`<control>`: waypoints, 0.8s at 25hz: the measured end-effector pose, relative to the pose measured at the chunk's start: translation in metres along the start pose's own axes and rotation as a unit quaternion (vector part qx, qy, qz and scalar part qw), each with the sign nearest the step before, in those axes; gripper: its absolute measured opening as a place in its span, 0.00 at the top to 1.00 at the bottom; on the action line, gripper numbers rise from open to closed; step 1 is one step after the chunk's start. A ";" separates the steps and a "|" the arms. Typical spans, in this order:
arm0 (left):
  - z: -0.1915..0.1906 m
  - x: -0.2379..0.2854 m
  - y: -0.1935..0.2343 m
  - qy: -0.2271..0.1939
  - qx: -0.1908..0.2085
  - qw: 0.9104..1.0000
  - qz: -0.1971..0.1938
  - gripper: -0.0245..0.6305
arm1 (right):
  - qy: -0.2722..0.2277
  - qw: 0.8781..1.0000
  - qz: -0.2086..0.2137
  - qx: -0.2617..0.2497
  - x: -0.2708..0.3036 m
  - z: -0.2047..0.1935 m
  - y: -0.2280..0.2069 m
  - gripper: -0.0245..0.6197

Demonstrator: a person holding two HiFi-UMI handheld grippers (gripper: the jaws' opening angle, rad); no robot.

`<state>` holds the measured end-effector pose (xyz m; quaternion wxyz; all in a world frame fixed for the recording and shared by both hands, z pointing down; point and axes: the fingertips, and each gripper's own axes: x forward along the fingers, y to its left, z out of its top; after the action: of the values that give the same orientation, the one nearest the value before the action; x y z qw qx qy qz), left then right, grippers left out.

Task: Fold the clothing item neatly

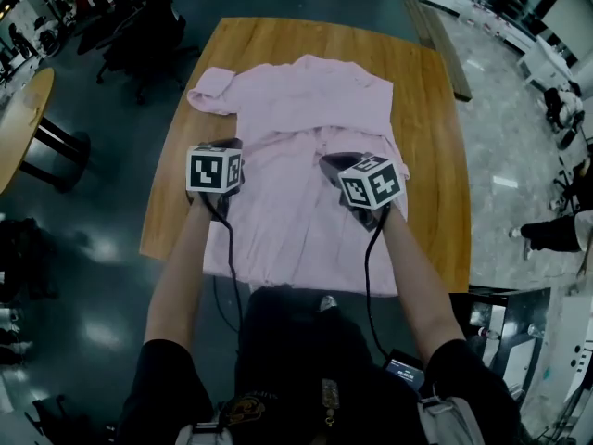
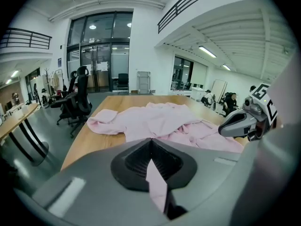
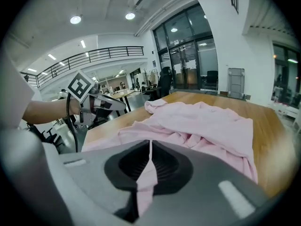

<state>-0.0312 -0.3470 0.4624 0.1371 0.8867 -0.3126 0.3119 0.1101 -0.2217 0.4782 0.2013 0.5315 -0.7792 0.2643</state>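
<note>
Wooden worktop [image 1: 435,109] is carrying a pink shirt [image 1: 306,100]; both outstretched arms [image 1: 181,267] are angling the left gripper [image 1: 229,145] and right gripper [image 1: 331,163] downward, each pinching shirt fabric.

Pale pink shirt [image 1: 306,146], brown wood-grain table [image 1: 431,146]

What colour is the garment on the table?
Plain pale pink; the garment shows best in the head view.
</note>
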 end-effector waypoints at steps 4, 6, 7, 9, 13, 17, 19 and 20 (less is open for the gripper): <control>0.015 0.030 0.045 -0.009 0.022 0.999 -0.026 0.95 | -0.005 0.999 -0.030 0.024 0.033 0.020 0.008 0.93; 0.023 0.044 0.067 -0.013 0.041 0.999 -0.027 0.95 | -0.006 0.999 -0.040 0.034 0.051 0.029 0.014 0.93; 0.026 0.052 0.079 -0.016 0.050 0.998 -0.025 0.95 | -0.006 0.998 -0.043 0.038 0.059 0.033 0.018 0.93; 0.035 0.070 0.103 -0.022 0.064 0.998 -0.020 0.95 | -0.009 0.998 -0.047 0.043 0.077 0.042 0.022 0.93; 0.048 0.108 0.140 -0.019 0.073 0.997 -0.020 0.95 | -0.006 0.997 -0.059 0.049 0.107 0.053 0.021 0.93; 0.056 0.142 0.166 -0.002 0.100 0.995 -0.022 0.83 | -0.002 0.996 -0.066 0.059 0.129 0.064 0.022 0.93; 0.060 0.159 0.180 0.007 0.124 0.992 -0.012 0.80 | -0.004 0.996 -0.068 0.061 0.137 0.072 0.022 0.93; 0.060 0.167 0.187 0.013 0.138 0.990 -0.006 0.77 | -0.005 0.996 -0.068 0.063 0.141 0.075 0.023 0.93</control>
<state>-0.0208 -0.5949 0.5315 0.0196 0.8947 -0.2597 0.3628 0.0367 -0.3634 0.4994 0.1810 0.5960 -0.7243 0.2958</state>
